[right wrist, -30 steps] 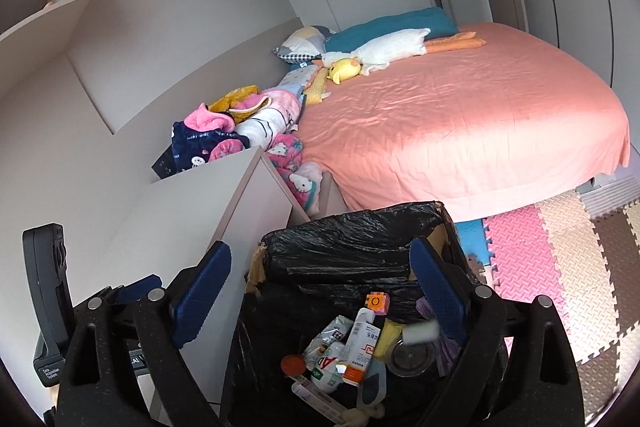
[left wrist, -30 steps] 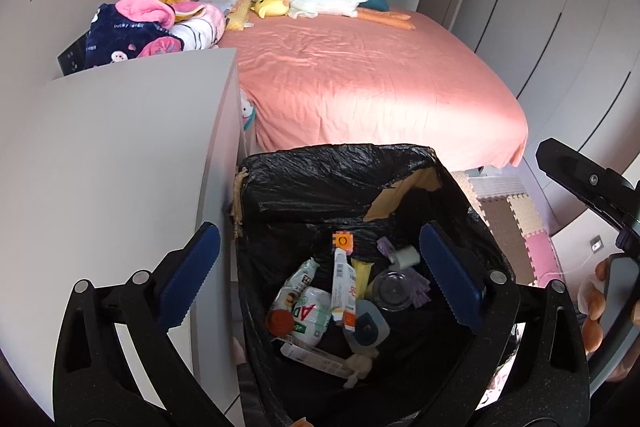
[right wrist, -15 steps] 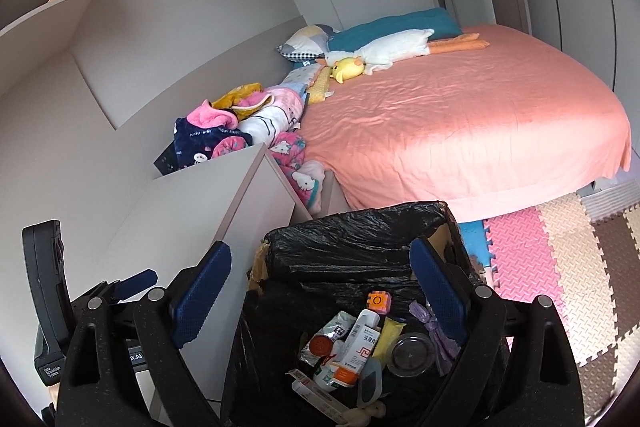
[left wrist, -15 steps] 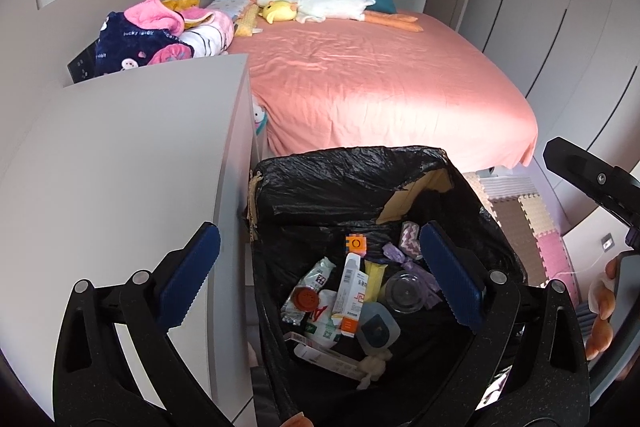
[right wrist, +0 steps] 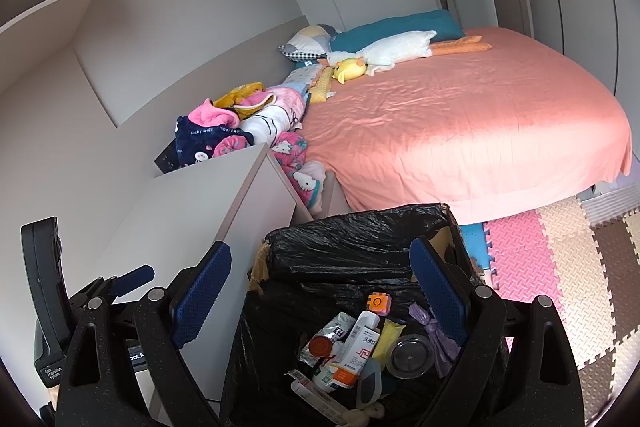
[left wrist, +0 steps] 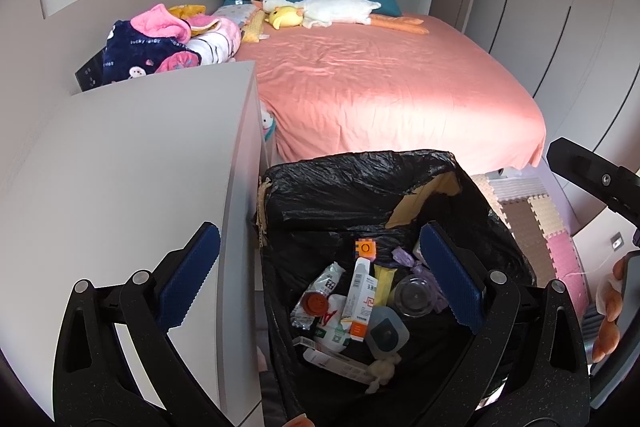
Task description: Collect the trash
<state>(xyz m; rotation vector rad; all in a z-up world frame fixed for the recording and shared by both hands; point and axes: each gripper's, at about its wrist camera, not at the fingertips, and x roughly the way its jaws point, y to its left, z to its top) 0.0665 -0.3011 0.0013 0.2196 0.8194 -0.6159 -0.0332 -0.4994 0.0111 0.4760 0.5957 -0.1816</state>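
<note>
1. Both grippers hang over the trash bin (left wrist: 360, 187), a box lined with a black bag that stands right beside the white cabinet (left wrist: 120, 167) and just in front of the pink bed (left wrist: 380, 87).
2. Left gripper (left wrist: 320, 279): blue pads spread wide apart, nothing between them but the bin's mouth below.
3. Right gripper (right wrist: 320, 291): the same story, jaws wide, empty, pointed down into the bin.
4. Inside the bin lies the trash: a white tube (left wrist: 360, 301) with an orange end, a red cap (left wrist: 315, 303) left of it, a clear round lid (left wrist: 414, 294) to its right, and an orange block (left wrist: 365, 248) towards the bin's far wall.
5. A purple wrapper (right wrist: 438, 339) lies at the bin's right side, beside the clear lid.
6. Beyond the bin, a white plush goose (right wrist: 396, 53) sprawls on the bed.
</note>
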